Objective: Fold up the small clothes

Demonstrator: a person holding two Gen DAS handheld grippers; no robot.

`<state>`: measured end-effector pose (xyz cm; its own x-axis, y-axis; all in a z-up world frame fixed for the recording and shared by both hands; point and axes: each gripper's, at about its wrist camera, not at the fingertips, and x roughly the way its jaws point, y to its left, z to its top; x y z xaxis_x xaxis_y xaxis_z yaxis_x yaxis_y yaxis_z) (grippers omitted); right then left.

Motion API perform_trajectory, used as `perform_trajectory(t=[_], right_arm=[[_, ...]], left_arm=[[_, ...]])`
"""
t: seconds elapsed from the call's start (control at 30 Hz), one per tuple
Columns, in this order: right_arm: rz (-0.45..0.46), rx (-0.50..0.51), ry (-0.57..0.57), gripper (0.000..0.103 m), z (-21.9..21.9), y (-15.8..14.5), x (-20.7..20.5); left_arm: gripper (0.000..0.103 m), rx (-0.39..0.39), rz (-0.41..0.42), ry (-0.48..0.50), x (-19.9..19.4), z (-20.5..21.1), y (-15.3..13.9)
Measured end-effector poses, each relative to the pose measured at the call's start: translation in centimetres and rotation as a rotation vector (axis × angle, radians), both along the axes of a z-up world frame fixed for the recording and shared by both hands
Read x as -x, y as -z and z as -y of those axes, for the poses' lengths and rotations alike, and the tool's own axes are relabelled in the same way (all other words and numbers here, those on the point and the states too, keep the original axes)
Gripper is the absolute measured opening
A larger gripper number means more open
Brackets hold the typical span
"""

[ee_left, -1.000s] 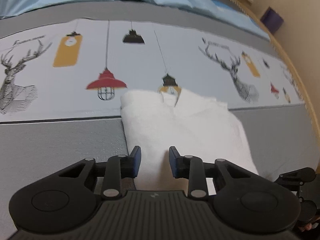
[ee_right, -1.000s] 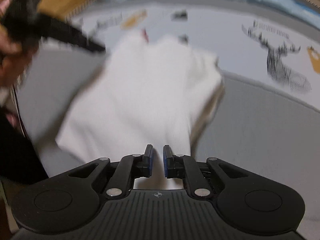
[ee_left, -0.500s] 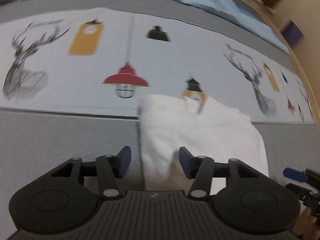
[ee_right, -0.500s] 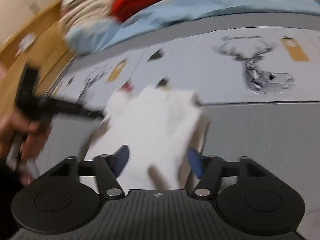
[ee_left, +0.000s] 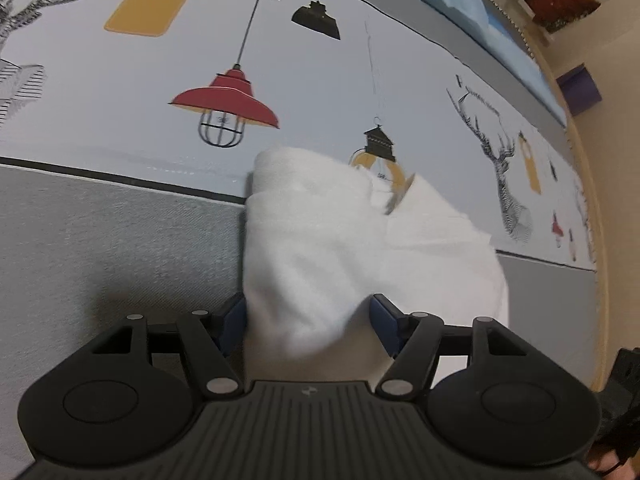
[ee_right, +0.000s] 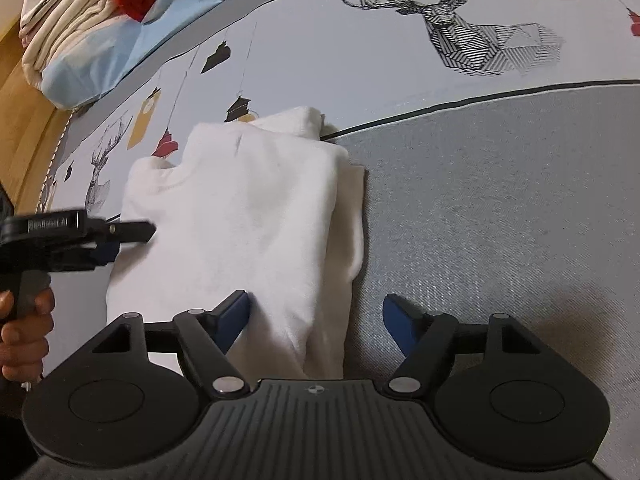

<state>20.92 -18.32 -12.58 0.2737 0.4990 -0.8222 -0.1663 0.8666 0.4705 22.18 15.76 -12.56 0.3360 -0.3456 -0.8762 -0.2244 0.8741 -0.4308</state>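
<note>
Left fingers: spread wide, straddling folded white fleece garment, gripping nothing.
Right gripper: jaws wide, empty.
Garment: on printed bedsheet.

The white garment looks like soft fleecy cloth, matt and a bit fuzzy. The bedspread under it is woven cloth too: the grey part has a rough, grainy weave, the printed pale part looks smoother. Both tongs, left tongs and right tongs, are matt black plastic with ribbed bodies, shiny little metal pins and blue rubbery-looking pads. The bed frame looks like smooth light wood.
</note>
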Motion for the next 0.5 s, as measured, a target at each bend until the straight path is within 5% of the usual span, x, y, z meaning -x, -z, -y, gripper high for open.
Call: perform_trajectory(t=[0.1, 0.27, 0.5], right_arm=[[0.000, -0.016, -0.019, 0.063, -0.4, 0.0, -0.2], [0.047, -0.028, -0.043, 0.029, -1.1, -0.9, -0.4], [0.245, -0.121, 0.028, 0.029, -1.2, -4.2, -0.8]], left_arm=[[0.067, -0.008, 0.011, 0.020, -0.5, 0.4, 0.2], [0.014, -0.046, 0.062, 0.048, -1.2, 0.6, -0.8], [0.013, -0.208, 0.383, 0.030, -1.0, 0.6, -7.5]])
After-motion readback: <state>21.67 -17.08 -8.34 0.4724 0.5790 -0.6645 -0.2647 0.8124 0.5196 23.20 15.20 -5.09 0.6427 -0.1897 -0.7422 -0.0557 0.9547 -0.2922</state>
